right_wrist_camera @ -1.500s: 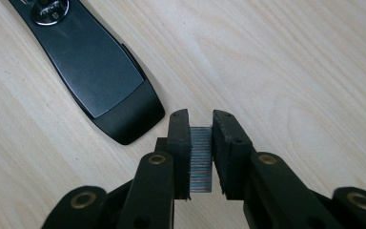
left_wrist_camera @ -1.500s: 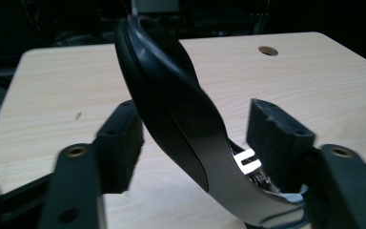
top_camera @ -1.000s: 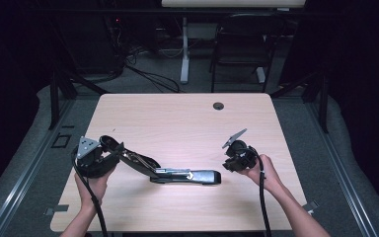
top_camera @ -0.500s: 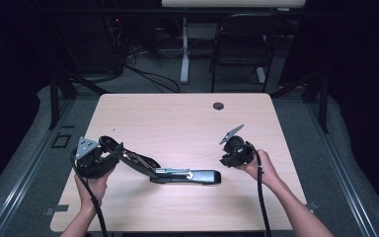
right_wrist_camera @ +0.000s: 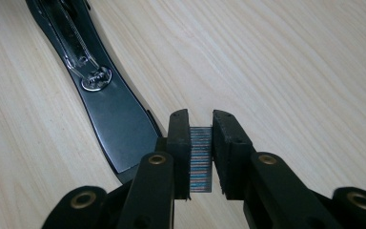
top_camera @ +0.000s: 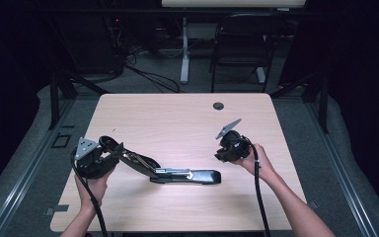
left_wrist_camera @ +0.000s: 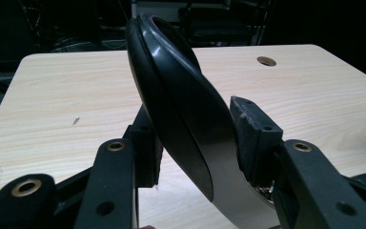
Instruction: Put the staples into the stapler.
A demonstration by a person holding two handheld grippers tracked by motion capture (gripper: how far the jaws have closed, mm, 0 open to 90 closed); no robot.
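A black stapler (top_camera: 177,173) lay opened out near the front middle of the pale wood-grain table (top_camera: 177,118), its flat glossy base resting on the top and its curved, smooth lid swung up toward the left. The left gripper (top_camera: 109,157) clamped that raised lid: in the left gripper view its blocky matte pads (left_wrist_camera: 252,129) pressed either side of the rounded black and silver shell (left_wrist_camera: 181,109). The right gripper (top_camera: 223,150) hovered just right of the base, jaws closed on a strip of staples (right_wrist_camera: 200,160), a ribbed metallic block with a faint rainbow sheen. The stapler's open channel (right_wrist_camera: 78,47) appeared to be shiny metal, though its far end was blurred
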